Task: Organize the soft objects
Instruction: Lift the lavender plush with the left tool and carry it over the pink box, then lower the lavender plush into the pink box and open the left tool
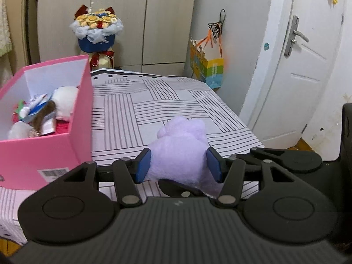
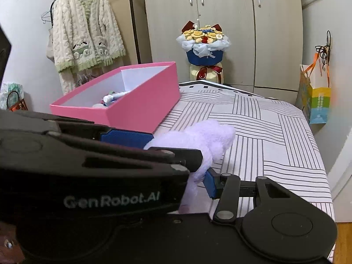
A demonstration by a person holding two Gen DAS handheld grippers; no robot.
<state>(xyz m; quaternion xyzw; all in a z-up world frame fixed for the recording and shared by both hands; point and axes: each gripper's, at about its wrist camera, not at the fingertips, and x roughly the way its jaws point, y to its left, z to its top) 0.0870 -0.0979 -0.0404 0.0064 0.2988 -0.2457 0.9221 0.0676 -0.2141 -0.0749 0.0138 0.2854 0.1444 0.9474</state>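
A lilac plush toy (image 1: pixel 180 136) hangs just above the striped bed sheet (image 1: pixel 154 101), held from both sides. In the left wrist view my left gripper (image 1: pixel 178 162) is shut on it, its blue pads (image 1: pixel 144 165) pressing into the toy's flanks. In the right wrist view the plush toy (image 2: pixel 209 134) sticks out past the left gripper's black body, which hides one finger of my right gripper (image 2: pixel 182 176). The visible blue pad (image 2: pixel 210 184) presses into the toy's lower end. A pink box (image 1: pixel 81 110), open on top, stands left of the toy and holds several small items.
The pink box (image 2: pixel 143 105) sits on the striped sheet (image 2: pixel 264 132). Behind the bed stand a flower bouquet (image 1: pixel 96 30) and wardrobe doors. A colourful paper bag (image 1: pixel 209 68) hangs at the right by a white door (image 1: pixel 297 66). A fluffy cardigan (image 2: pixel 83 33) hangs at the left.
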